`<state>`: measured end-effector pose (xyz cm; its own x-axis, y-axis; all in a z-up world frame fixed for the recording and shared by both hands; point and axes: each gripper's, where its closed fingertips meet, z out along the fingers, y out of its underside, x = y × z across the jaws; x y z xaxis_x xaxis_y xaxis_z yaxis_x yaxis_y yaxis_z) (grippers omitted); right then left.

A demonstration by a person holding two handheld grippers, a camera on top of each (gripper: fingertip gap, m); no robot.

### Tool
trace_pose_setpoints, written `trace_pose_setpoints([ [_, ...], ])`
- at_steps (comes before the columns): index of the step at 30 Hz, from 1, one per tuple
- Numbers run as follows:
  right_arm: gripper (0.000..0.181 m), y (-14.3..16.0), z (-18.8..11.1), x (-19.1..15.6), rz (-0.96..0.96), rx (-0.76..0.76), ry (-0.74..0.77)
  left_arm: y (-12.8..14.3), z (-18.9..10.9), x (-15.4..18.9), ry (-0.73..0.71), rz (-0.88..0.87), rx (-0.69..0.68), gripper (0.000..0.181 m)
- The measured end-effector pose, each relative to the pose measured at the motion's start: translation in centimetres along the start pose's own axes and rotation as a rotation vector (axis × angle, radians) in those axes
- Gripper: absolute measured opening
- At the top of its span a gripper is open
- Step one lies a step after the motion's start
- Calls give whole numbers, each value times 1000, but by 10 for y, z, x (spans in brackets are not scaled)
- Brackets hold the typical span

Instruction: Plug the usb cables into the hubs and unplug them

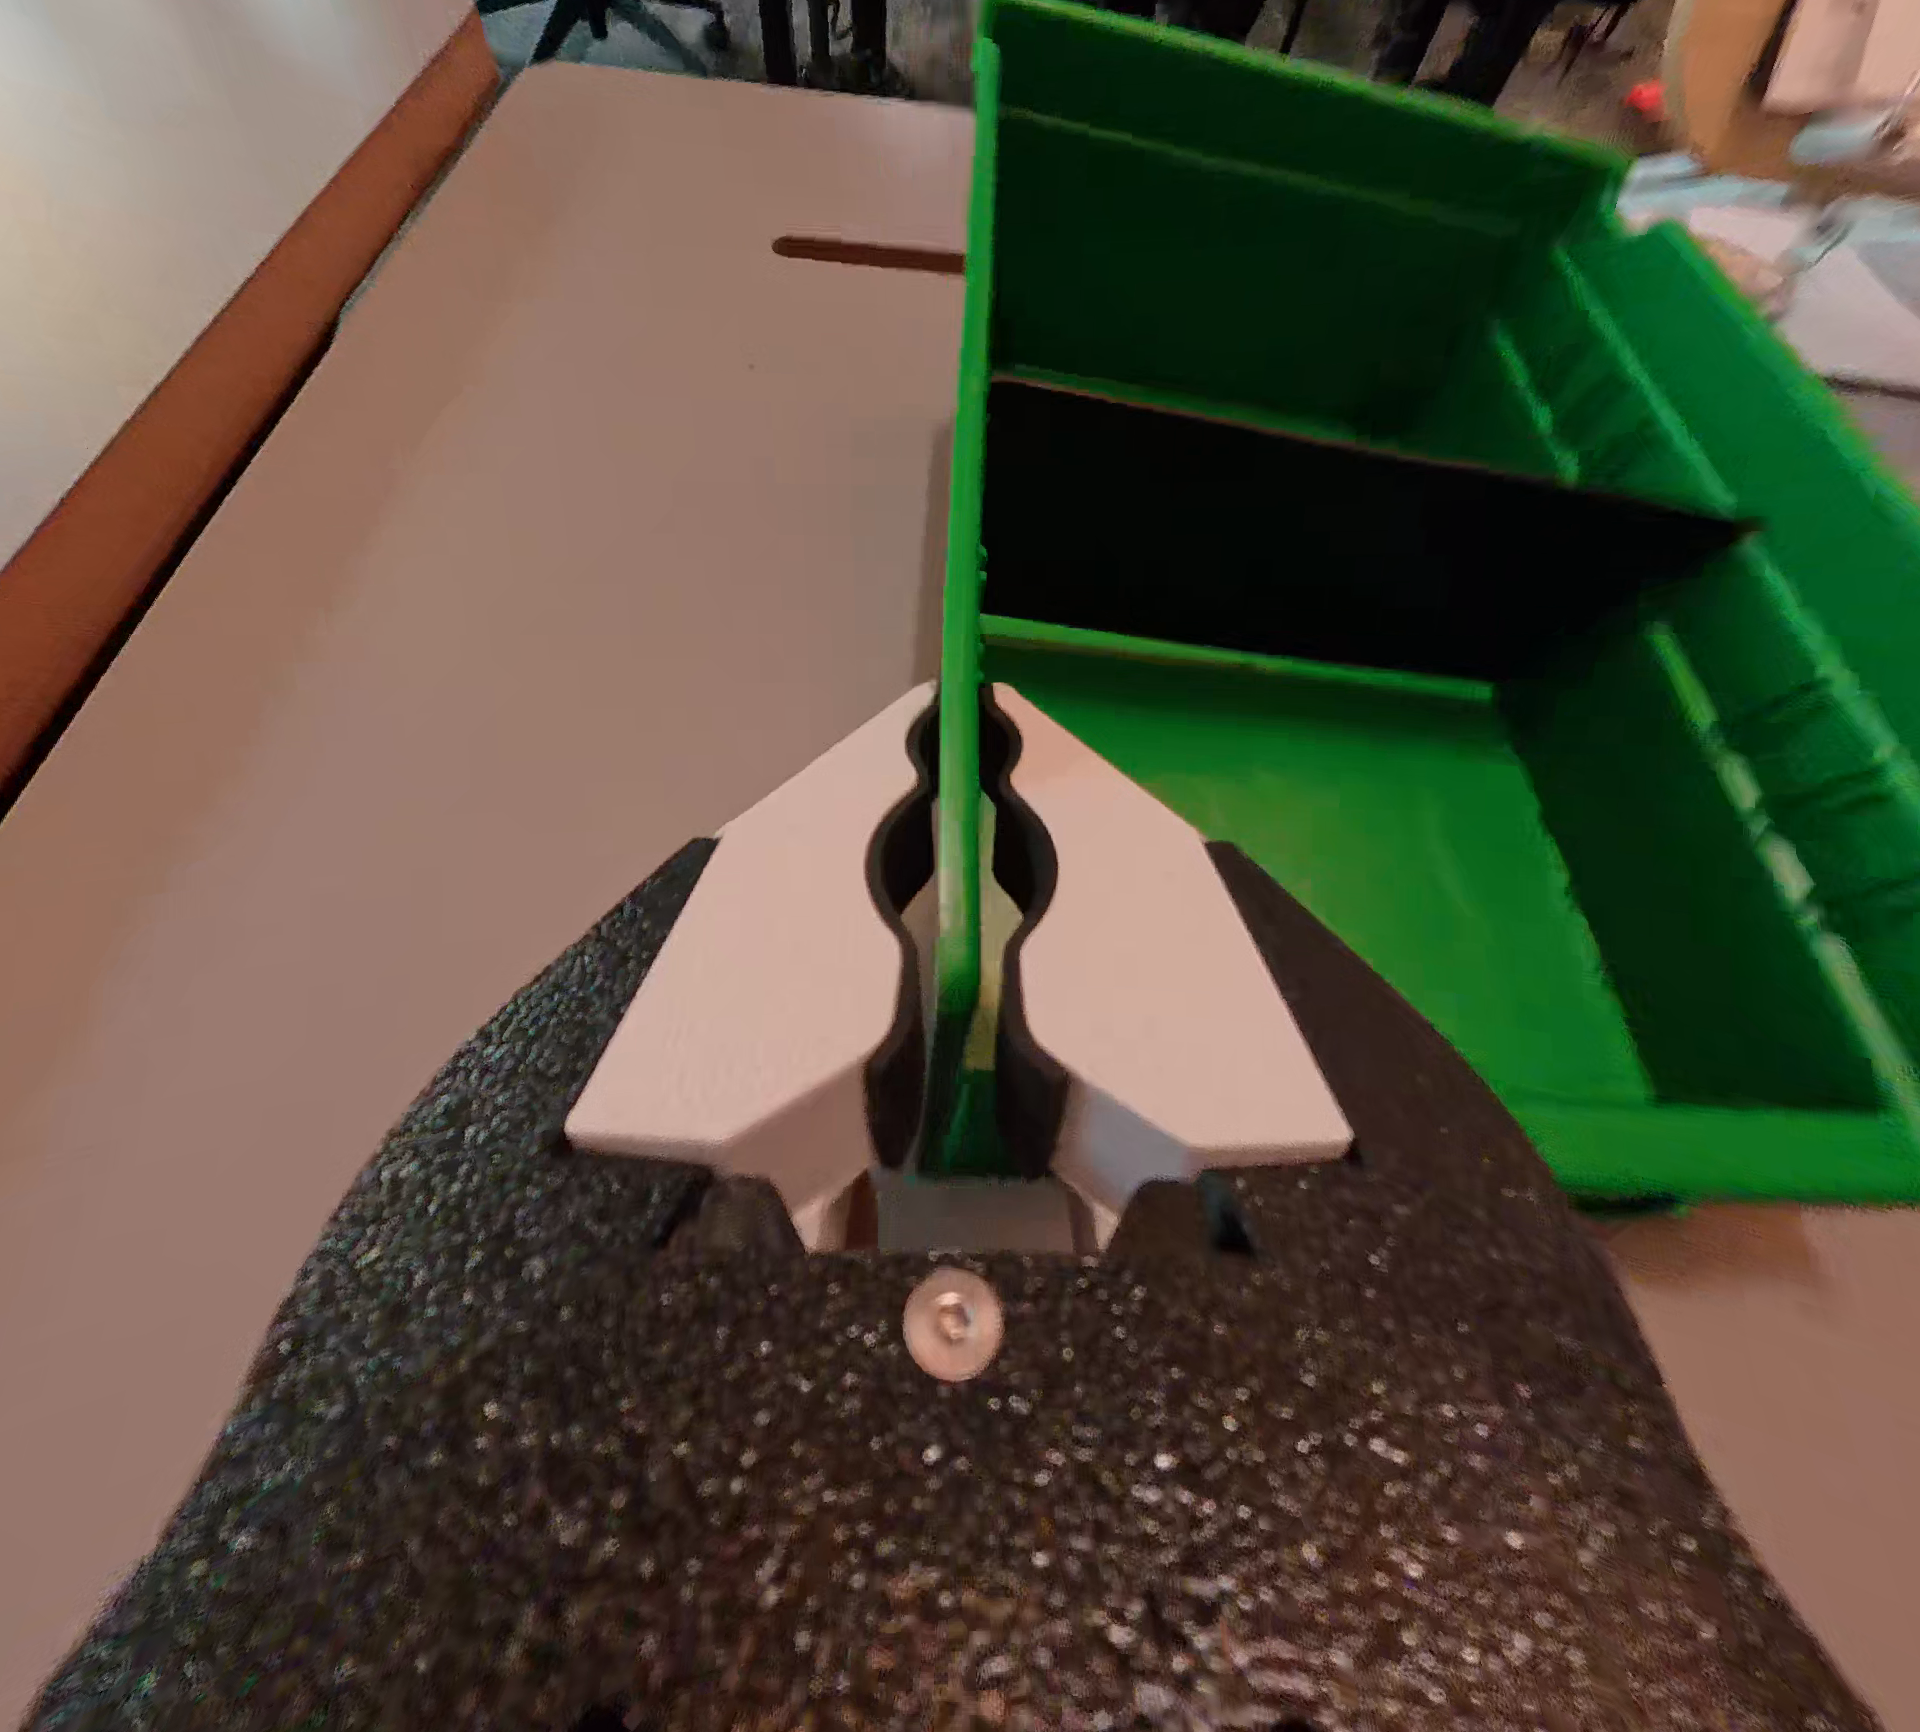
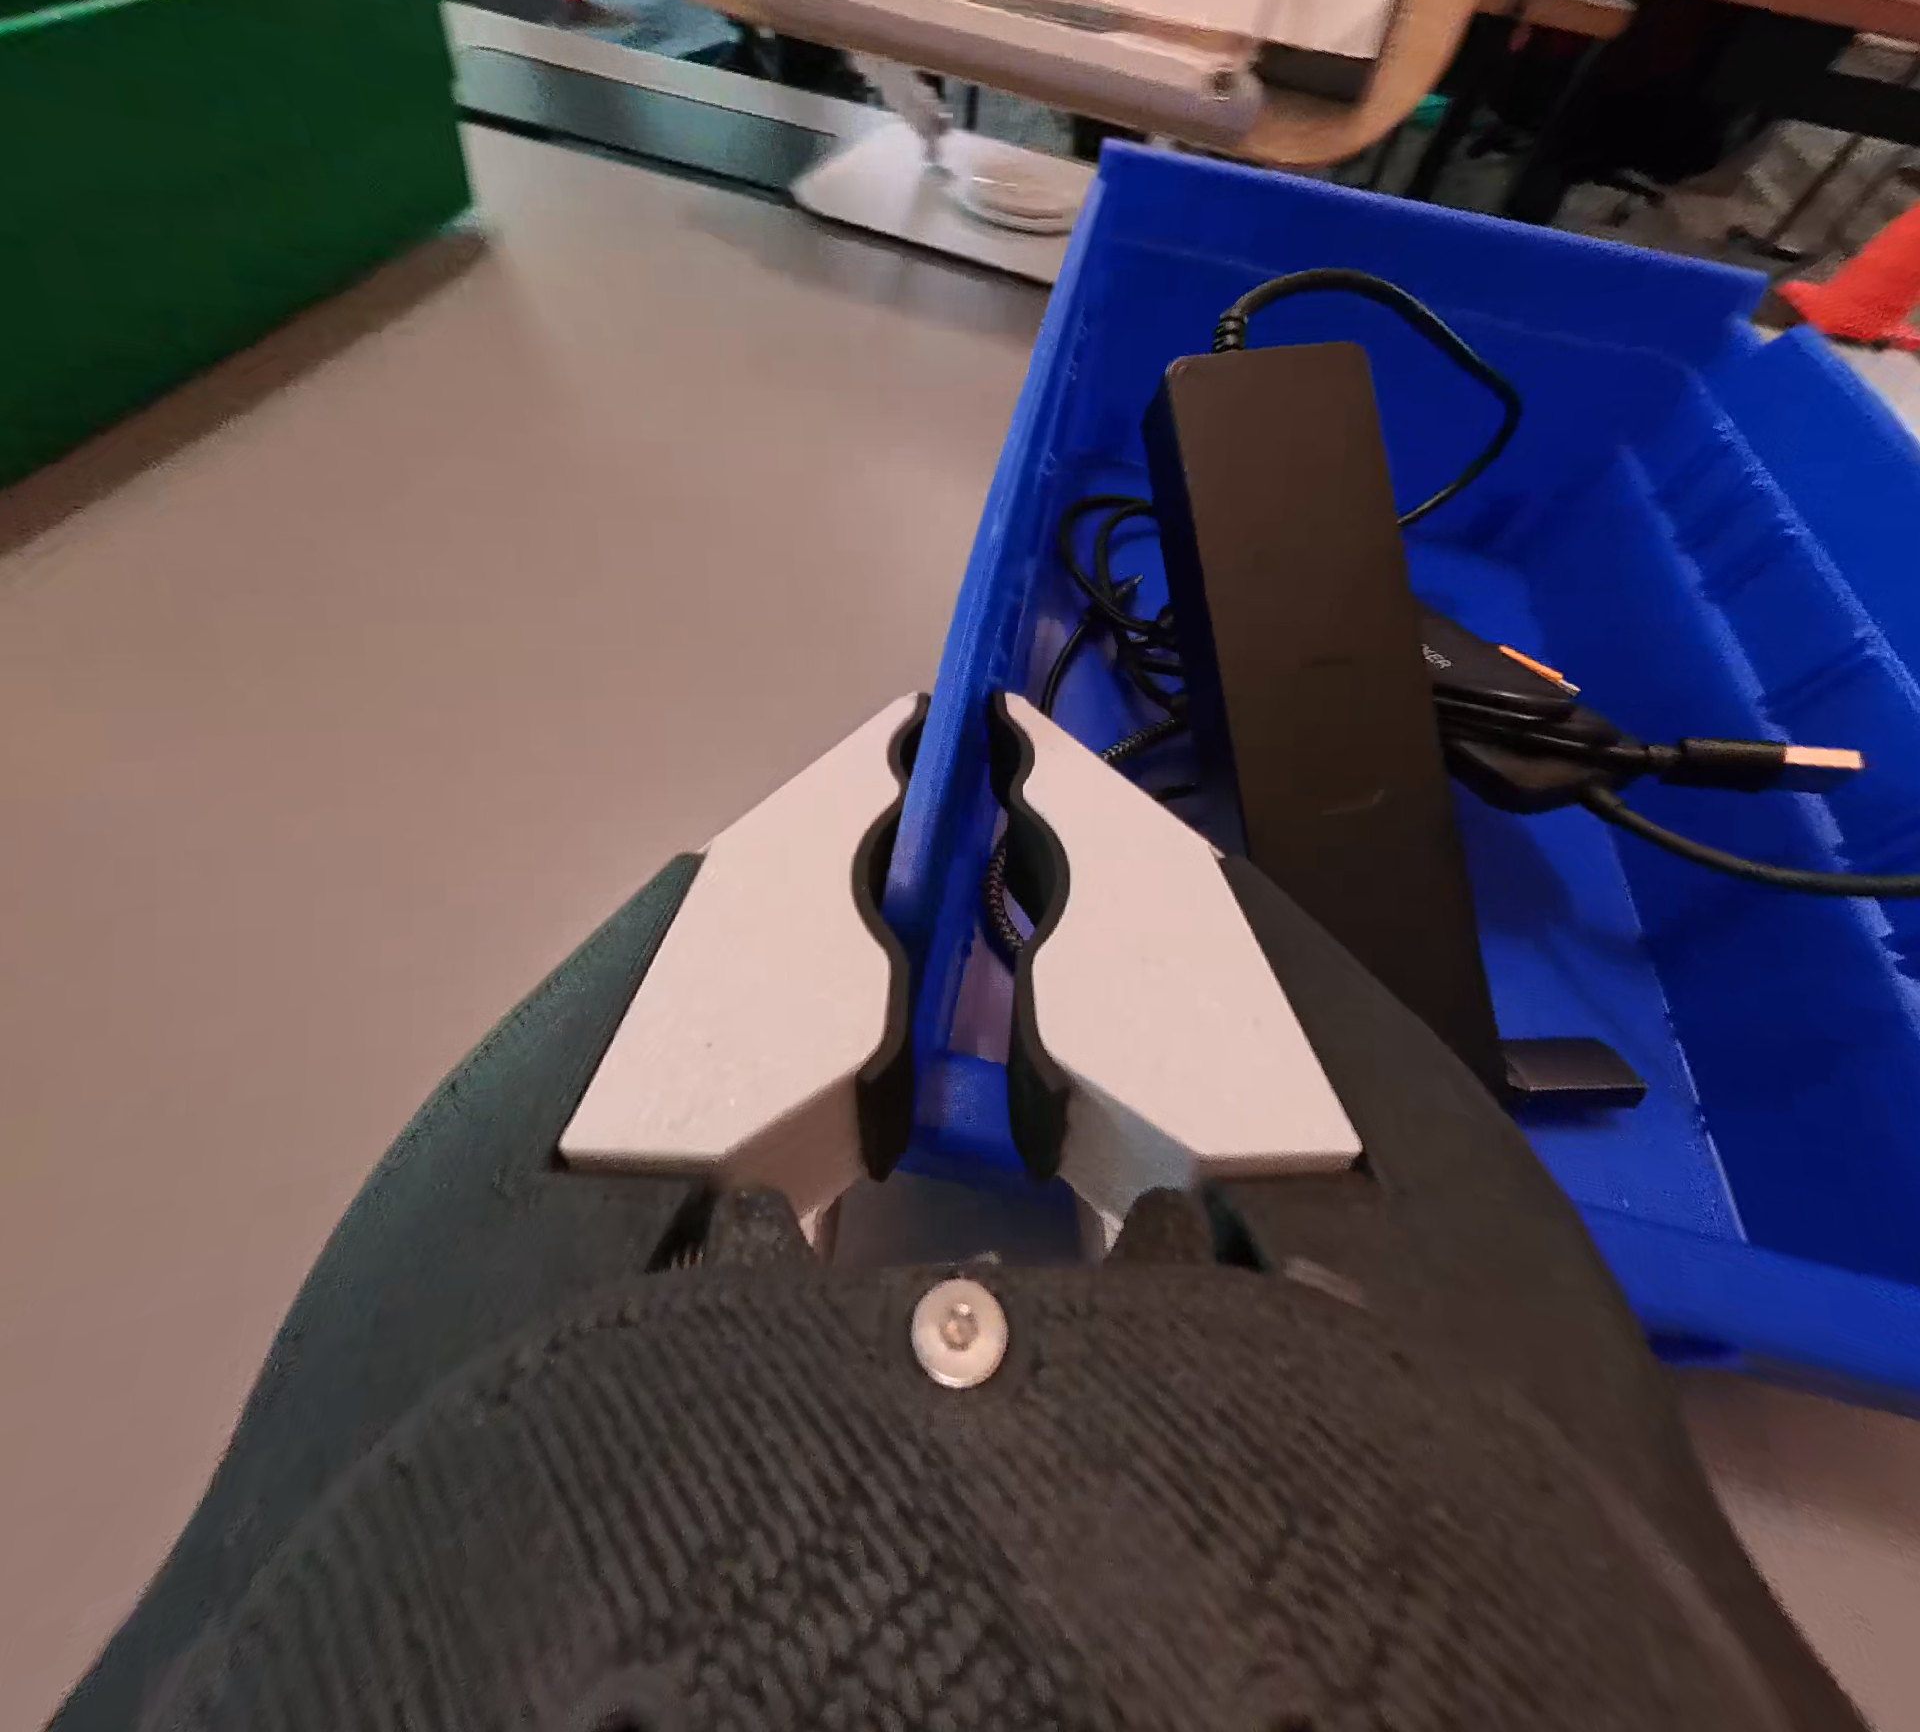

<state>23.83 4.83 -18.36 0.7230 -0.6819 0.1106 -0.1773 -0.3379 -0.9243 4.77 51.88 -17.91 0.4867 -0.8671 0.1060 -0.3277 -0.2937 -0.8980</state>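
i judge no plugging is done yet: my left hand-held gripper (image 1: 961,851) is clamped on the green bin (image 1: 1351,903) wall, the right hand-held gripper (image 2: 961,861) pinches the blue bin (image 2: 1558,1111) wall, and the hubs (image 2: 1320,643) and usb cables (image 2: 1756,763) lie loose inside it.

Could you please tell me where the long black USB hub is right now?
In the right wrist view, the long black hub leans inside the blue bin, right of the right tongs that straddle the bin's left wall.
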Motion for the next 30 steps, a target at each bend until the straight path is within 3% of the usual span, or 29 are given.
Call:
trace_pose_setpoints([
  [3,12,-1,-16,-52,-12,27,-57,-23,-32,-1,63,-24,94,2],
  [5,10,-3,-22,-85,-58,38,-108,-29,-49,-10,-5,40,89,2],
  [8,21,-10,-19,-134,-77,58,-207,-40,-73,-25,-115,81,129,2],
  [12,38,-25,4,-190,-91,86,-313,-59,-105,-44,-209,73,197,2],
  [18,51,-56,65,-261,-113,86,-383,-104,-136,-51,-185,-9,331,2],
  [20,56,-65,81,-293,-125,74,-482,-120,-140,-43,-165,-20,368,2],
  [22,66,-70,79,-322,-94,2,-632,-134,-143,-33,-146,-23,399,2],
  [24,80,-81,53,-333,-29,-19,-781,-146,-147,-20,-130,-5,430,2],
  [26,101,-111,10,-320,58,114,-892,-154,-152,-2,-114,26,460,2],
  [28,111,-147,-19,-278,161,333,-854,-160,-153,25,-89,57,495,2],
  [30,110,-161,-25,-228,247,419,-719,-166,-150,58,-48,65,530,2],
])
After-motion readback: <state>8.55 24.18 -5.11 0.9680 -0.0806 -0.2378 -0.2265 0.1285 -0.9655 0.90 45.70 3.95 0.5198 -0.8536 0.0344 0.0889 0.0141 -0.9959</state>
